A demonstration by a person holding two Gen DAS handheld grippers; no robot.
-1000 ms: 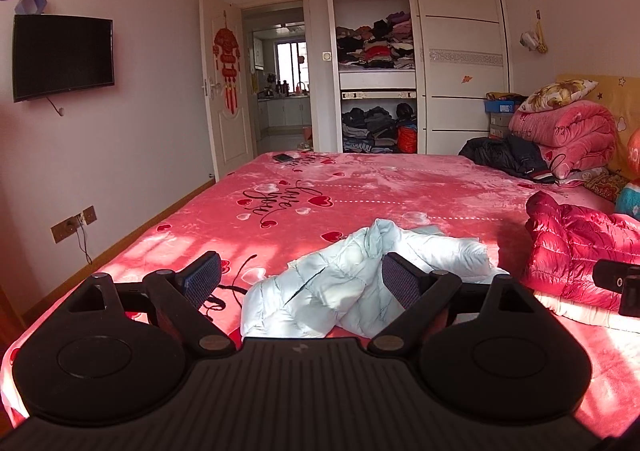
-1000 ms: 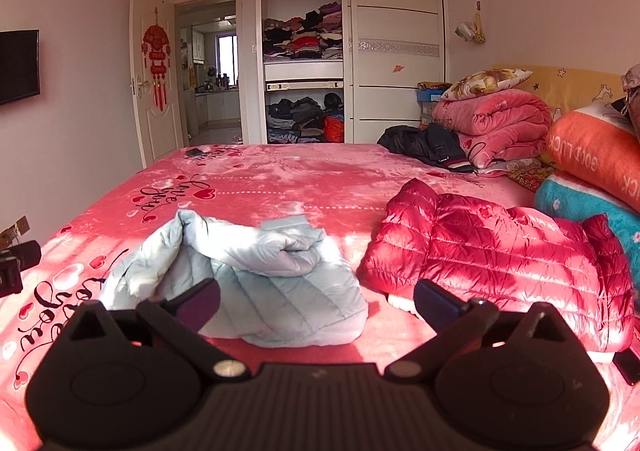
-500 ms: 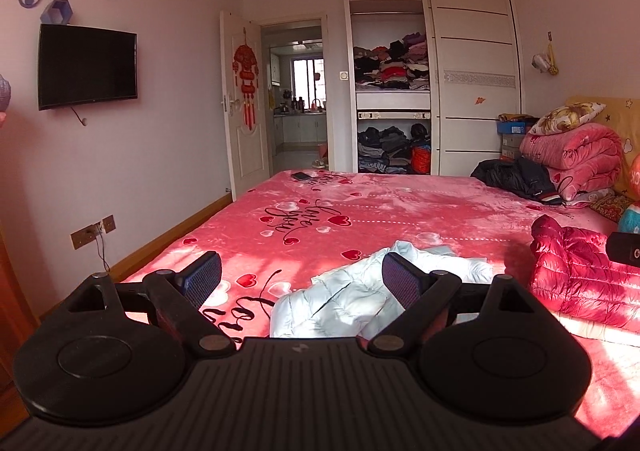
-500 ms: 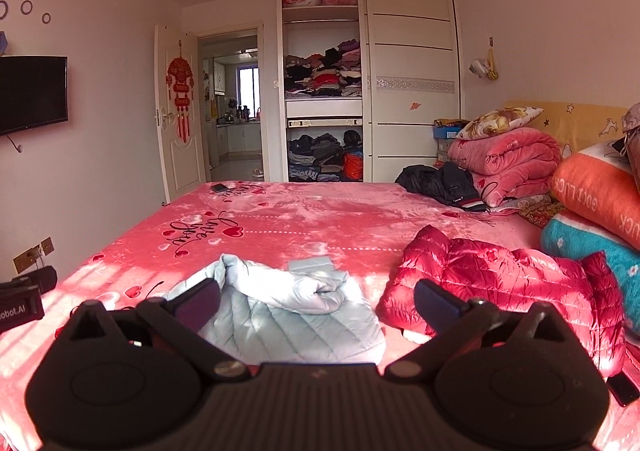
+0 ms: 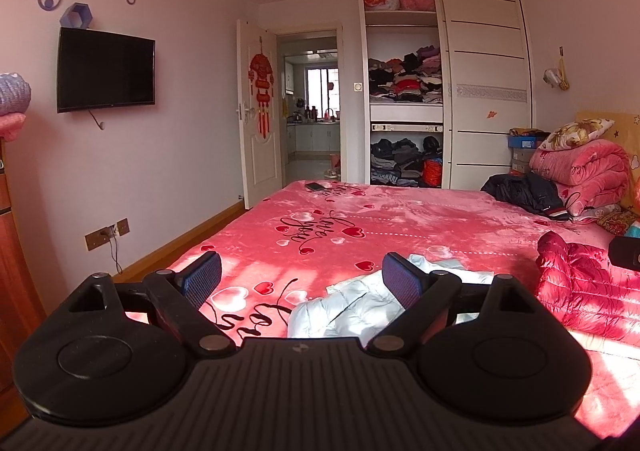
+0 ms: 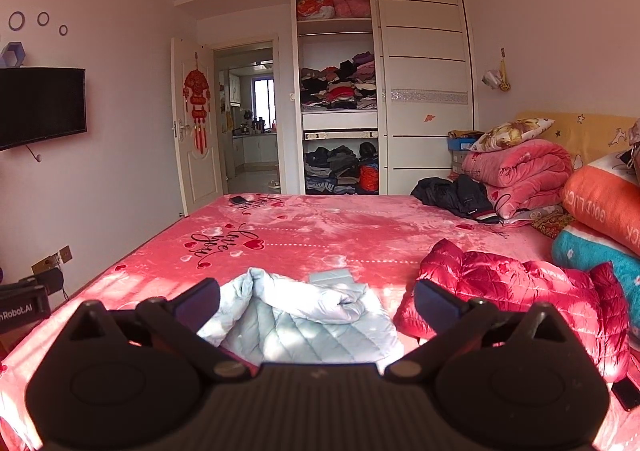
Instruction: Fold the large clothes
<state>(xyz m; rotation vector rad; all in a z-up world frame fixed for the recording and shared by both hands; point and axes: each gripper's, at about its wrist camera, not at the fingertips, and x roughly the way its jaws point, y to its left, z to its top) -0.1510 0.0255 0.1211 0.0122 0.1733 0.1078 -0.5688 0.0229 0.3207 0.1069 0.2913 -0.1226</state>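
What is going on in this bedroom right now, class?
A person holds a hand-held gripper in each hand above a bed. The left hand-held gripper and right hand-held gripper are both open and empty. A crumpled pale blue padded jacket lies in front of them, a red padded jacket beside it. Neither is folded yet.

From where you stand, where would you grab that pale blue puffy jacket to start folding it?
Probably the raised ridge along the top of the pale blue jacket, coming from above with the right tongs, which hang open in front of it. That fold stands proud of the bed, so fingers can close around it; the rest lies flat.
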